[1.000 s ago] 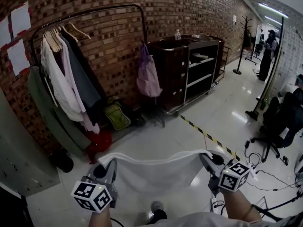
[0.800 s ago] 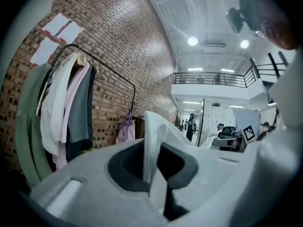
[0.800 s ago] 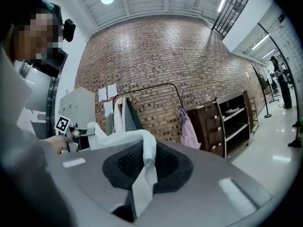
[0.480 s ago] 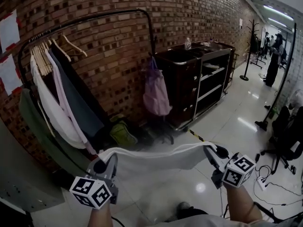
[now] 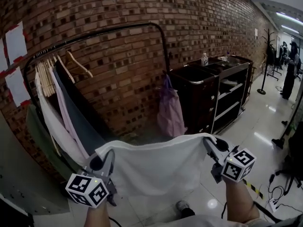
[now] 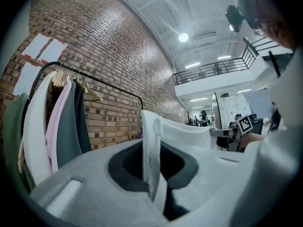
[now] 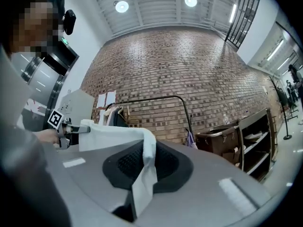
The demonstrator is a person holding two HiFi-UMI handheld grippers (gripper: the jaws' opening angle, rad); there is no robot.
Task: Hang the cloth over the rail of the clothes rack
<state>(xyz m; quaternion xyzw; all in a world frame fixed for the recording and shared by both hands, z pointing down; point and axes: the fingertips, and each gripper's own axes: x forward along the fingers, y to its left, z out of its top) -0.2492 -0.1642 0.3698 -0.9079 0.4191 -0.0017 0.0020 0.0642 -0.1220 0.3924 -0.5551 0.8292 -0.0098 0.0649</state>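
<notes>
A white cloth (image 5: 156,167) hangs stretched between my two grippers, held up in front of the clothes rack. My left gripper (image 5: 103,161) is shut on the cloth's left top corner (image 6: 150,145). My right gripper (image 5: 210,145) is shut on the right top corner (image 7: 146,157). The rack's black rail (image 5: 109,31) arches above and beyond the cloth, against the brick wall. The rail (image 7: 156,98) also shows in the right gripper view, and the rail (image 6: 102,79) in the left gripper view. The cloth is below the rail and apart from it.
Garments on wooden hangers (image 5: 61,108) fill the rail's left part. A purple bag (image 5: 170,112) hangs at the rack's right post. A dark service cart (image 5: 213,91) stands to the right. A grey cabinet (image 5: 19,188) is at the left. People stand far right (image 5: 289,65).
The view has come closer to the rack and tilted up. Both grippers have lifted the cloth, which now spreads wider and higher in front of the hanging garments.
</notes>
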